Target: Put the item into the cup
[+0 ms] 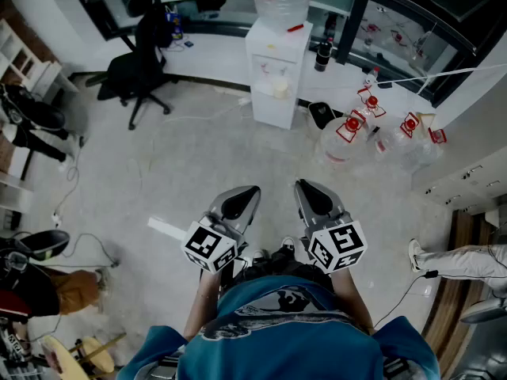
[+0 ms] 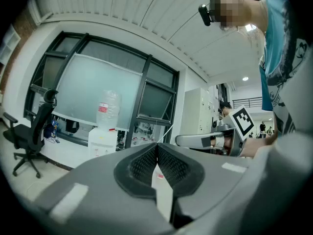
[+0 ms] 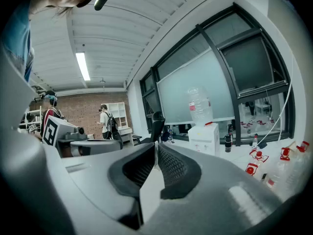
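Plainly, neither the item nor the cup shows in any view, so I cannot say where the task's thing lies. The head view looks down on bare floor (image 1: 198,165) in front of the person, who holds both tools close to the body.

The left gripper (image 1: 242,196) has its jaws brought together, the ribbed pads meeting at the tips with nothing between them. The right gripper (image 1: 310,191) reads the same in its own view: tips touching and nothing held.

From the grippers, a white water dispenser (image 1: 277,70) stands at twelve o'clock. A black office chair (image 1: 141,68) is at about ten o'clock. A cluster of clear water jugs (image 1: 345,137) with red caps sits on the floor at about two o'clock. None of these looks like the pair the task names.

Since the item is unseen, its handling can only be guessed. Weight, stiffness, surface and fragility are all unknown from here. Something meant to drop into a cup is likely small and light. If so, a pinch across its narrowest firm part, near the middle, would probably keep it from tipping. The pads' ribbed faces should help with a smooth surface, and gentle closing would suit anything brittle. Both grippers would have to open before either could take hold.
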`<move>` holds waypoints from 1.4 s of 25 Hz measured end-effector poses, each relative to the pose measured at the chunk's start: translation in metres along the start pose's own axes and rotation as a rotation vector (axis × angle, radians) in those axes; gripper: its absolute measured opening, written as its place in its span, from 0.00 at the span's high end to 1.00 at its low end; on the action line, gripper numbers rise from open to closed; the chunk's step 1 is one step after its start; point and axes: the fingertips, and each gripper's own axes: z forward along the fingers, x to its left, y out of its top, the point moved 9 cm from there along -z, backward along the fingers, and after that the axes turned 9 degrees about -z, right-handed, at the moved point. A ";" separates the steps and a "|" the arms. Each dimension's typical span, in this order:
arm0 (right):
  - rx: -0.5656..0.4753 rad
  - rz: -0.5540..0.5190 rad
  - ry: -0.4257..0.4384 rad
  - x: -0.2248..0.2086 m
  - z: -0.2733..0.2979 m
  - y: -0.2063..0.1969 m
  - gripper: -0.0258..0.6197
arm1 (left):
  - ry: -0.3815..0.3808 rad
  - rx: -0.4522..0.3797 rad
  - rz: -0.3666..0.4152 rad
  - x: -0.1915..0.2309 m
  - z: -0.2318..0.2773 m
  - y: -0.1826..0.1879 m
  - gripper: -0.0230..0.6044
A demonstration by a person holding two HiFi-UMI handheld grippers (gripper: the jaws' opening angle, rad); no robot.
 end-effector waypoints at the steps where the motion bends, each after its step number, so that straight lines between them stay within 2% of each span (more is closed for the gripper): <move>1: -0.002 0.003 0.003 -0.006 0.000 -0.001 0.92 | -0.003 -0.007 -0.001 0.000 0.006 -0.003 0.97; 7: -0.014 0.039 0.023 -0.040 -0.003 -0.004 0.92 | -0.027 0.001 -0.006 -0.012 0.042 -0.007 0.97; 12: -0.034 0.073 0.069 -0.064 -0.004 -0.009 0.92 | -0.029 0.044 0.035 -0.027 0.075 -0.004 0.96; 18: -0.015 0.119 0.119 -0.084 0.007 -0.020 0.92 | 0.019 0.110 0.057 -0.026 0.093 -0.010 0.96; 23: -0.008 0.146 0.151 -0.099 0.032 -0.022 0.92 | 0.066 0.126 0.050 0.000 0.104 -0.004 0.96; 27: -0.008 0.139 0.156 -0.109 0.063 -0.016 0.92 | 0.069 0.140 0.046 0.032 0.117 0.004 0.96; 32: 0.015 0.142 0.106 -0.127 0.117 -0.010 0.92 | -0.028 0.104 -0.018 0.087 0.148 0.023 0.96; 35: 0.012 0.142 0.065 -0.136 0.160 0.002 0.92 | -0.065 0.108 0.026 0.127 0.165 0.045 0.96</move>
